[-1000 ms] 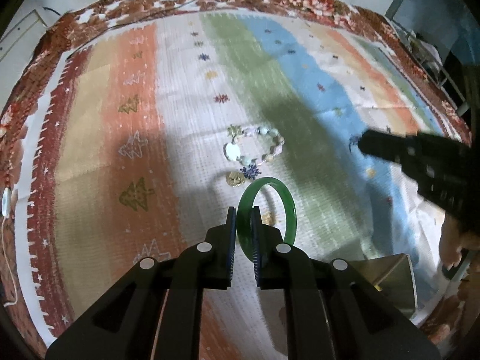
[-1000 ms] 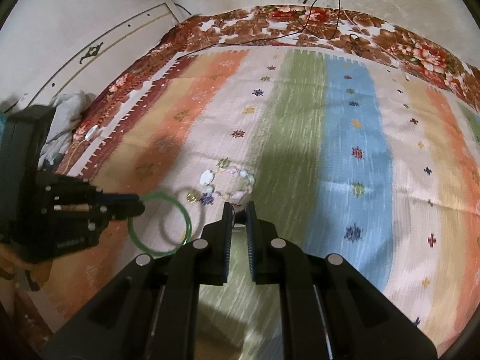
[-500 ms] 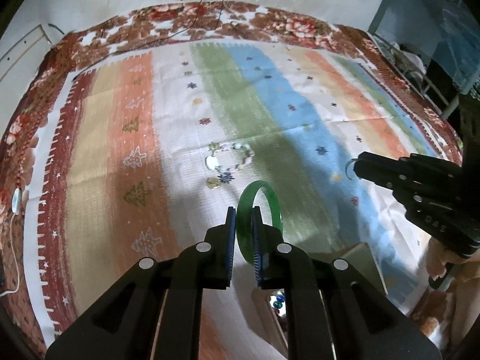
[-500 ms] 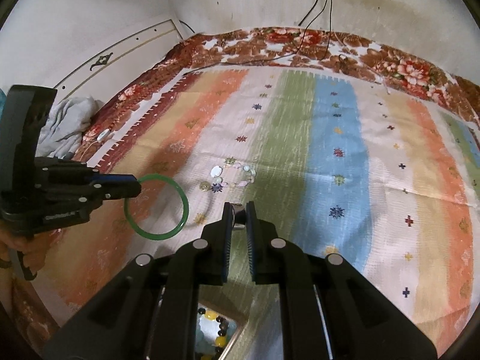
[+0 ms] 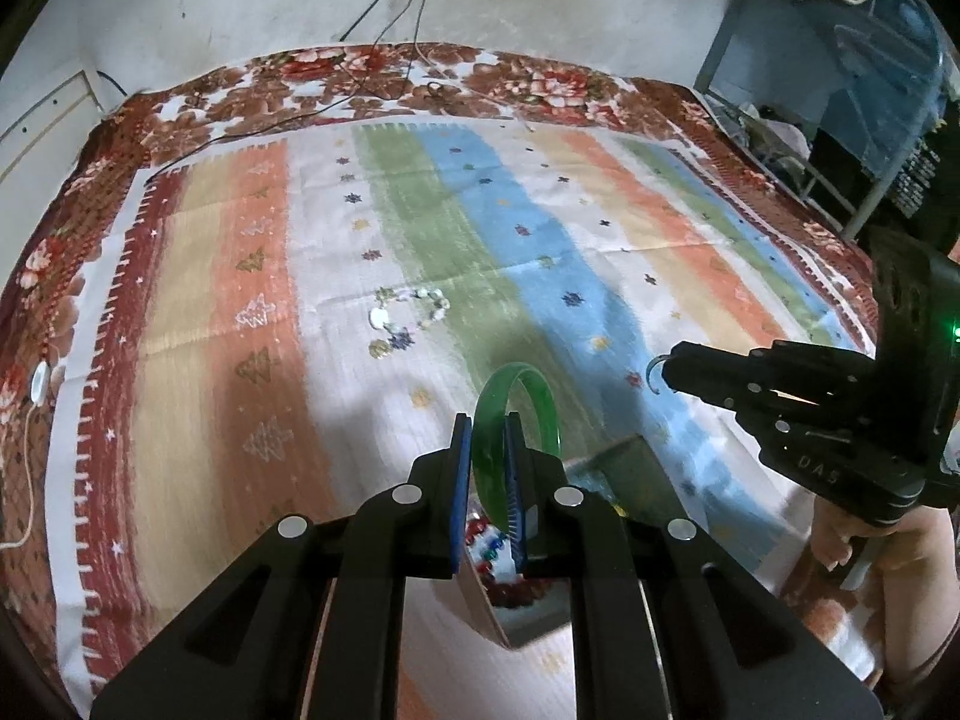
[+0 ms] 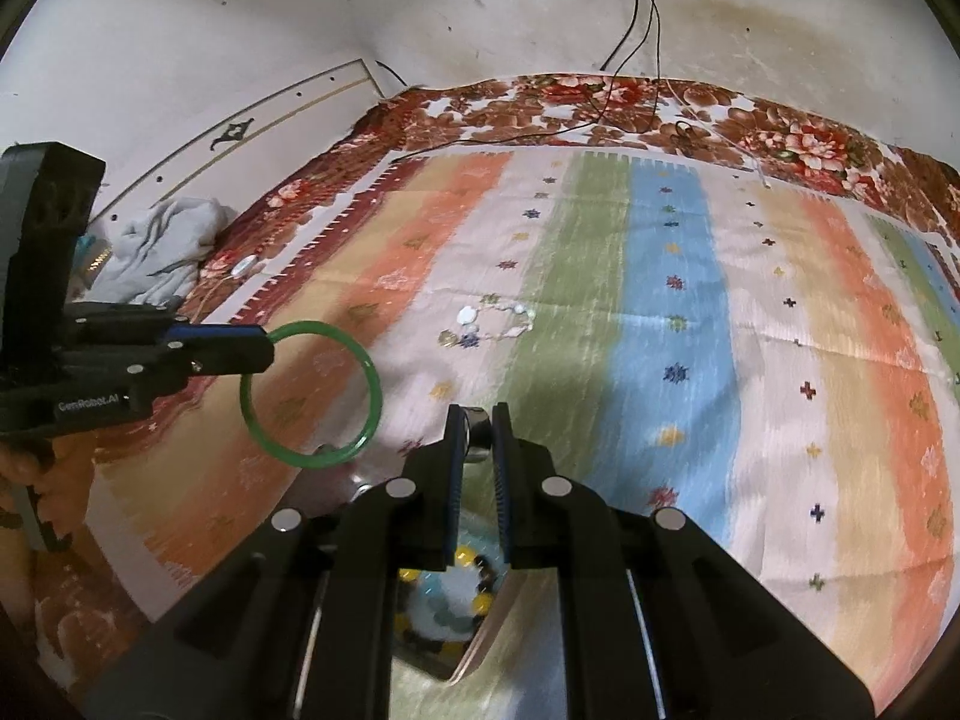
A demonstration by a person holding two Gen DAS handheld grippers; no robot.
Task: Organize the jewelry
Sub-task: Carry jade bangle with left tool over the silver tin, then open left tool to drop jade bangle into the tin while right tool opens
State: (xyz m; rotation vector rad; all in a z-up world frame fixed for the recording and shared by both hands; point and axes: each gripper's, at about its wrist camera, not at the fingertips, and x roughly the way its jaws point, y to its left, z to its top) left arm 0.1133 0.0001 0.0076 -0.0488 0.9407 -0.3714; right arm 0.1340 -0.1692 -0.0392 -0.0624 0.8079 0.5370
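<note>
The left gripper [image 5: 487, 420] clamps a green bangle [image 5: 521, 414] above the box [image 5: 630, 480]. The right gripper [image 6: 478, 414] pinches a silver ring [image 6: 478, 435]. A shell bracelet [image 5: 411, 315] lies farther off.

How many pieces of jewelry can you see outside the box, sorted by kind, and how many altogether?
Green bangle, held in the left hand-held gripper: 1
Small silver ring, held in the right hand-held gripper: 1
Beaded charm bracelet, lying on the striped cloth: 1
Total: 3
</note>
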